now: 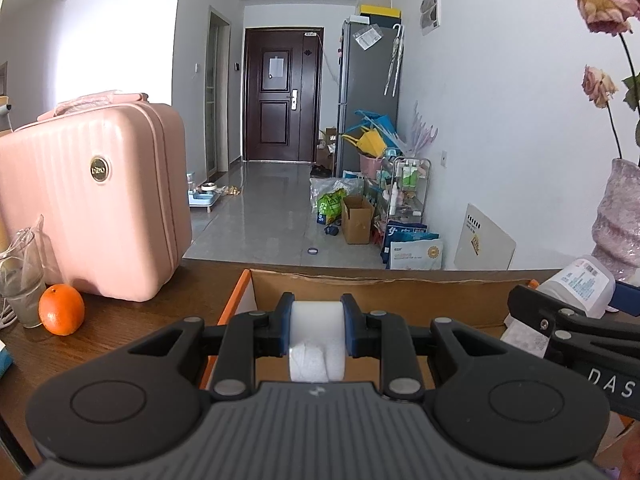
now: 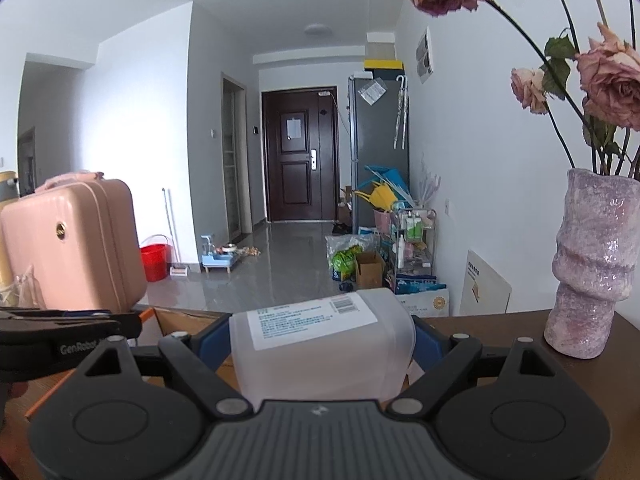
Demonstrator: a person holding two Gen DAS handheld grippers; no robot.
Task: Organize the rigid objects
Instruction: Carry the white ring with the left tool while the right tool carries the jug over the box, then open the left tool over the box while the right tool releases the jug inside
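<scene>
My left gripper (image 1: 317,330) is shut on a white tape roll (image 1: 317,344), held over the open cardboard box (image 1: 360,284) on the brown table. In the right wrist view my right gripper (image 2: 322,344) is shut on a translucent white plastic container (image 2: 320,348) with a printed label on top, its blue pads pressed against both sides. That container (image 1: 580,288) and the right gripper's black body also show at the right edge of the left wrist view. The box (image 2: 172,318) lies below and left of the container. The left gripper's black body crosses the left side of the right wrist view.
A pink hard case (image 1: 92,204) stands at the table's left, with an orange (image 1: 62,309) and a glass in plastic wrap (image 1: 20,284) before it. A purple vase (image 2: 592,268) of dried roses stands at the right. Beyond the table edge lie a tiled floor and clutter.
</scene>
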